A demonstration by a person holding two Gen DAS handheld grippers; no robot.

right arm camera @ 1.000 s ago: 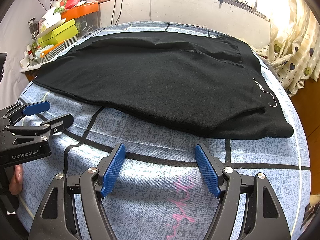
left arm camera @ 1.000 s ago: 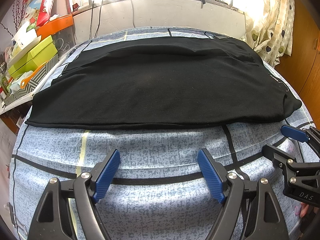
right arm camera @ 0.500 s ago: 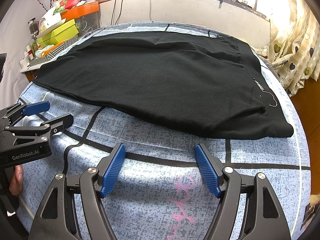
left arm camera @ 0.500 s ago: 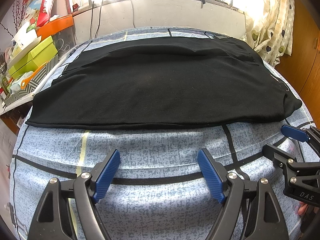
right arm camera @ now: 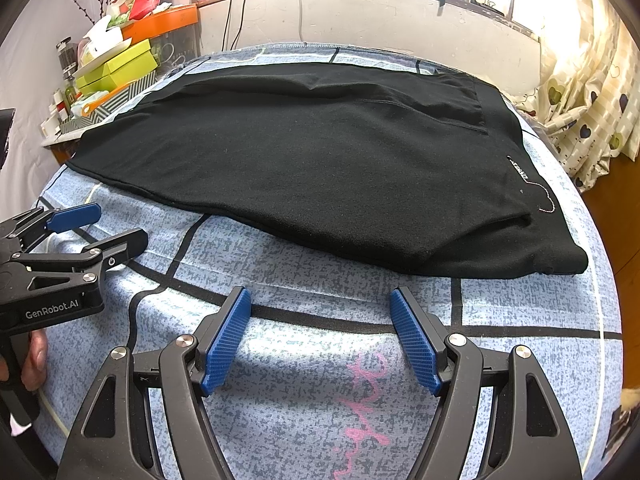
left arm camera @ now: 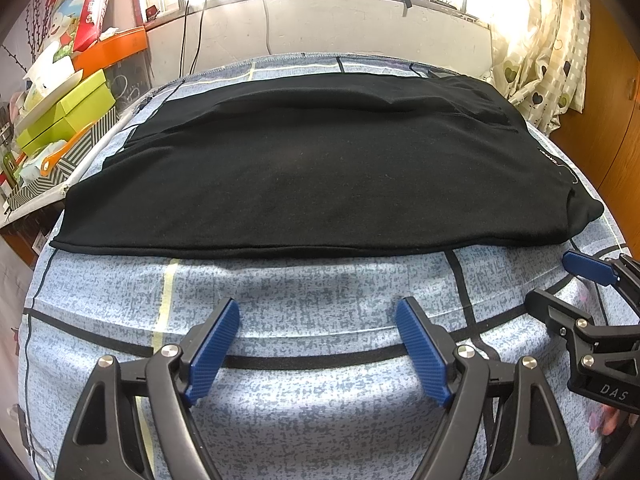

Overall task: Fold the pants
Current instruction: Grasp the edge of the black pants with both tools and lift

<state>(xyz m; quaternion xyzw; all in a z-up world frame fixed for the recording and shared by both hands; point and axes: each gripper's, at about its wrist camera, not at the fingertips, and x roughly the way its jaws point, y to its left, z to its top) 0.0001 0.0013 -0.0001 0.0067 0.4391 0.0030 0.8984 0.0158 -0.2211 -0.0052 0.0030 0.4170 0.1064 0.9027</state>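
Two grippers hovering over the near edge of the bed [left arm camera: 320, 420], neither touching cloth. Left gripper [left arm camera: 318, 346] standing wide open, blue pads well apart, gripping nothing; right gripper [right arm camera: 320, 338] likewise spread wide and empty, hanging just short of the near hem.

Lying flat across the middle of the bed's blue patterned cover: black pants [left arm camera: 312, 176], apparently folded lengthwise already, one leg stacked on the other, stretching from the left edge toward the right edge. Waistband end with the small white logo [right arm camera: 520, 172] resting near the right edge; leg hems reaching toward the left edge, beside the cluttered shelf of green boxes [left arm camera: 64, 116]. Near hem running roughly parallel to the near edge, slightly skewed in the right wrist view.

Judging from this: sitting between steps, with the lengthwise fold seemingly done and a crosswise fold not yet begun. Likely calling next for reaching forward with both sets of tongs, pinching both layers at one end, probably the leg hems near the left edge, and carrying that end over toward the waistband. Needing a low approach, sliding one pad under the stacked layers so both are caught together. Risking a slipped lower layer or a dragged bed cover if pinching too deep.
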